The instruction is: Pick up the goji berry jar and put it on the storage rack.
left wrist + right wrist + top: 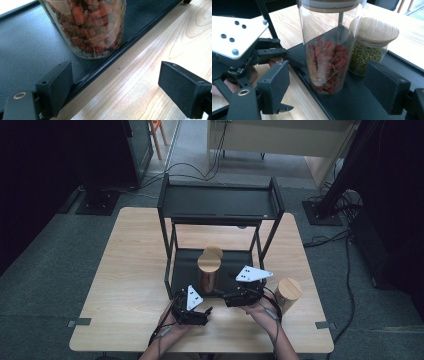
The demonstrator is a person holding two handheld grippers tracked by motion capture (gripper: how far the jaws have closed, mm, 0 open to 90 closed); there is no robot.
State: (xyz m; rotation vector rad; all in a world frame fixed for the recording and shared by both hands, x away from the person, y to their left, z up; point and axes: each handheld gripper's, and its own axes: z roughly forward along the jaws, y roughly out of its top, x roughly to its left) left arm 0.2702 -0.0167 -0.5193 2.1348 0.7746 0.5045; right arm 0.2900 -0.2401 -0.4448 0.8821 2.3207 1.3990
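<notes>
While both grippers sit at the near edge of the black rack (172, 270), the high view puts the jar of red dried berries (208, 272) on the rack's lower tray, between the two and just ahead of them. Left gripper (199, 316) lies low on the wooden table (130, 270), right gripper (224, 296) points in at the jar's base from the right. A second wood-lidded jar (288, 292) stands on the table beyond the right hand.

Left gripper view: jaws spread wide, nothing between them but table and the tray lip (105, 66). Red-berry jar sits ahead and left of the jaw line, its bottom on the tray.

Right gripper view: jaws apart, pads not touching glass. Red-berry jar stands ahead, roughly centred in the gap but beyond the pads (387, 86). Green mung-bean jar (368, 53) is just behind it and to the right, close to the right pad's path.

Judgement: approach step, grasp not yet made. Next move calls for the right gripper to go forward until the pads flank the glass low down, then close, staying clear of the bean jar and the rack post (265, 18).
</notes>
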